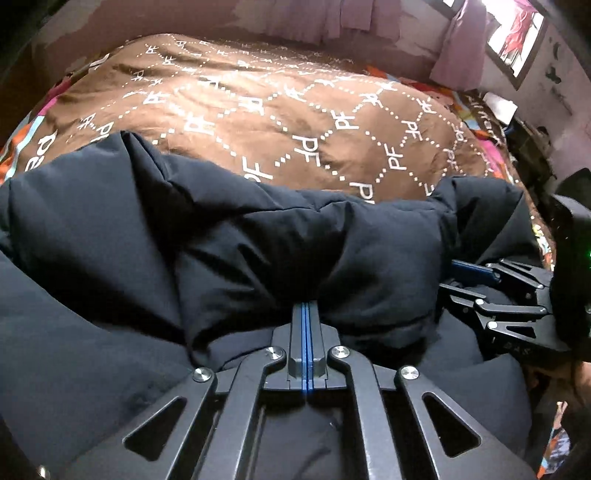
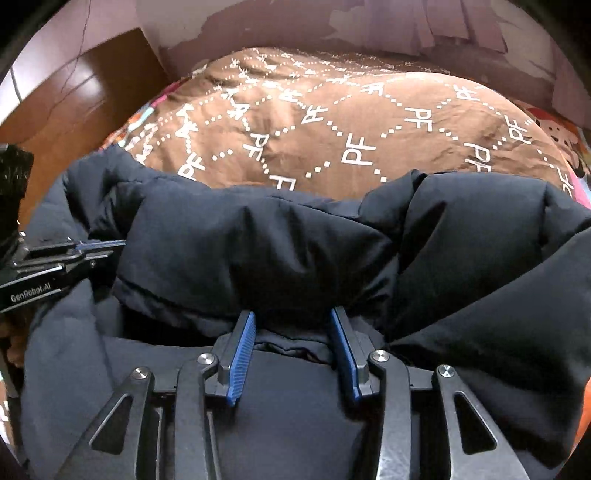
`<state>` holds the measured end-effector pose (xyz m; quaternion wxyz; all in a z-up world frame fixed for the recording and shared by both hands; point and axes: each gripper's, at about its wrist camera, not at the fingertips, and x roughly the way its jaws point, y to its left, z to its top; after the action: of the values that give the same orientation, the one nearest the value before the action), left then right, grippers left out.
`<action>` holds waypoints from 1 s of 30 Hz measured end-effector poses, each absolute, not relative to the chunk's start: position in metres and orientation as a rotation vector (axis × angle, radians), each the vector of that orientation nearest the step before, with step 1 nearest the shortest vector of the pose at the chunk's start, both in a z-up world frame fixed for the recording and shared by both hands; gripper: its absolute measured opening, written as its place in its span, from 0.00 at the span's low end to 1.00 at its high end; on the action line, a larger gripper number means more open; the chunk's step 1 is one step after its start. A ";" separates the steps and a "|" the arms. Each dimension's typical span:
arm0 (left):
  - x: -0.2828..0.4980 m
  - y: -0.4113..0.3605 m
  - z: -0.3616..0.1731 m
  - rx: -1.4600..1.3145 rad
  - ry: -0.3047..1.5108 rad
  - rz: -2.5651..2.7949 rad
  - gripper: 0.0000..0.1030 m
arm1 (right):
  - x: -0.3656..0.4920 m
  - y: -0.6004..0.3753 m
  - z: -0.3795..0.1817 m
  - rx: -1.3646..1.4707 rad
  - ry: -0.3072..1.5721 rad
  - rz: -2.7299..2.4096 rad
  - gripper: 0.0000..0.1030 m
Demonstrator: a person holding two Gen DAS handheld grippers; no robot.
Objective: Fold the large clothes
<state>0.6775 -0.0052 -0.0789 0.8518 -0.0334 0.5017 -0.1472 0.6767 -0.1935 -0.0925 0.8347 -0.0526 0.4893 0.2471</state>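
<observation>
**Two grippers at the near roll of a puffy coat**

The left gripper [image 1: 307, 306] is clenched tight, its blue pads pressed flat together with their tips buried under the rolled edge of the dark navy padded down jacket [image 1: 229, 236]; whether a thin pinch of shell sits between them I cannot tell. The right gripper [image 2: 291, 325], just beside it along the same roll, stands part open, blue ribbed pads [image 2: 242, 354] either side of a bunched fold, tips tucked under the bulge but not visibly pressing on it.

The jacket lies across the near edge of the bed, its thick rolled section running side to side in front of both tools. I would judge it light for its bulk, soft and springy: the quilted chambers puff up, so any fold will want to spring back. The matte shell looks smooth and probably slick, so a shallow nip could slide off. Better hold, I think, is a deep bite on a seam or on the doubled edge, both hands well spread.

Beyond the jacket, the brown bedcover with white dotted diamonds and "PF" letters [image 1: 295, 110] covers the middle of the bed, soft and slightly rumpled, with a bright cartoon-printed sheet [image 2: 554, 125] showing at its far right corner. Behind is a pale mauve wall [image 2: 295, 22].
</observation>
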 end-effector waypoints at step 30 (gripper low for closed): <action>0.657 -0.018 -0.094 0.037 0.950 -0.274 0.03 | 0.677 -0.151 -0.099 -0.159 0.974 0.541 0.36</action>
<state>0.6568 -0.0177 -0.0945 0.8802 0.0176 0.4558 -0.1313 0.6772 -0.1515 -0.0991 0.8457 -0.0752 0.4619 0.2564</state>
